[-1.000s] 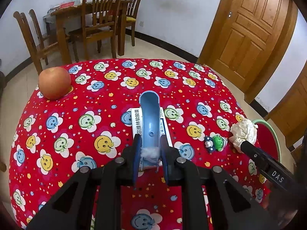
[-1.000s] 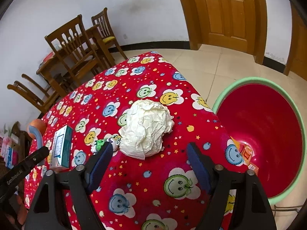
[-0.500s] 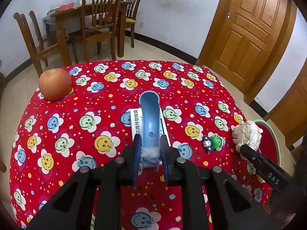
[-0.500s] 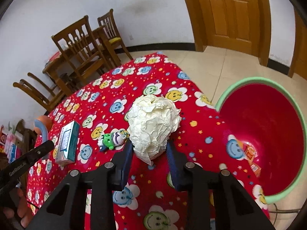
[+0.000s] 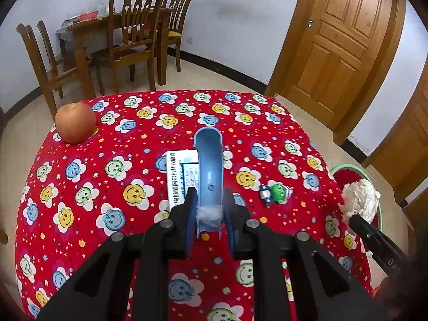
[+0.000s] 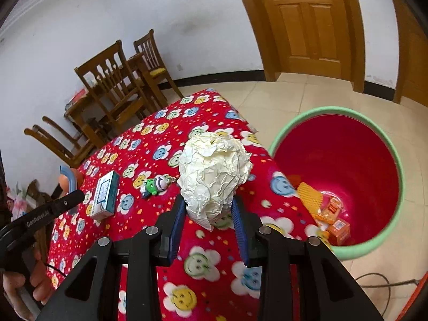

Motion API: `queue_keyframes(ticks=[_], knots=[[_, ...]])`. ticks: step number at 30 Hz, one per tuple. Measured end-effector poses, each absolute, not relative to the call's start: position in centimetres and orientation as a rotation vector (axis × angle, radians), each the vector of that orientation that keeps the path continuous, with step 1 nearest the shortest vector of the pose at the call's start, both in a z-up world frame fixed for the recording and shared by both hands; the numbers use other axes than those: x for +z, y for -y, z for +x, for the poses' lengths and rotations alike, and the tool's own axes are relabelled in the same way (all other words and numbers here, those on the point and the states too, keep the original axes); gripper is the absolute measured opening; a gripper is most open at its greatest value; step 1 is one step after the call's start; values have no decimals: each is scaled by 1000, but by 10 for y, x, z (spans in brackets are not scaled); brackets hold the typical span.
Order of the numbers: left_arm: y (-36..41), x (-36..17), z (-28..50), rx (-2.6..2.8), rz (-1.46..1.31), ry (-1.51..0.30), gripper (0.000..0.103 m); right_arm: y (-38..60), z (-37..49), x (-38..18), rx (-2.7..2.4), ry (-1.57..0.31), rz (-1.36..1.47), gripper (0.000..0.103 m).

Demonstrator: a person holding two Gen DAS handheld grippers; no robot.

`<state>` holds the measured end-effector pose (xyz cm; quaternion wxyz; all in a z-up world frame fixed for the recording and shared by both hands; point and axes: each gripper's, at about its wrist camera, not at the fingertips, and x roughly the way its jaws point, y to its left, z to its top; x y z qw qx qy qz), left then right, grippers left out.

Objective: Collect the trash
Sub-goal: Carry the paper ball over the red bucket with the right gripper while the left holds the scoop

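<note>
Right wrist view first: the red smiley-flower tablecloth serves as the landmark, covering the table that fills the lower left. Off its right edge, down on the tiled floor, stands the green-rimmed red bin, with orange and yellow wrappers lying at its bottom. Beyond the cloth's far edge stand wooden chairs against the white wall. Above the cloth's right-hand edge, close to the bin, the crumpled paper ball is pinched between the blue pads of the right gripper; its jaws have just been closing and now press on the paper from both sides. Further left on the cloth lies a teal-and-white carton, with a small green toy between it and the paper ball. In the left wrist view, the left gripper is clamped narrowly on a blue plastic scoop-shaped piece above the carton, and an apple sits at the cloth's far left corner.
</note>
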<state>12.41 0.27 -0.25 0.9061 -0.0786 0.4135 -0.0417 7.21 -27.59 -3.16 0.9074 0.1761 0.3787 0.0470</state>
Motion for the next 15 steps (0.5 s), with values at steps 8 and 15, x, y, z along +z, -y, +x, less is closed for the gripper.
queue_keyframes(ticks=[8,15], knots=[[18,8,114,-128,-148,-847,19,301,51,-28,54,-766,382,35],[43,14,109,-167,-122,-847,19,325,36,-27,7,-753,402,35]])
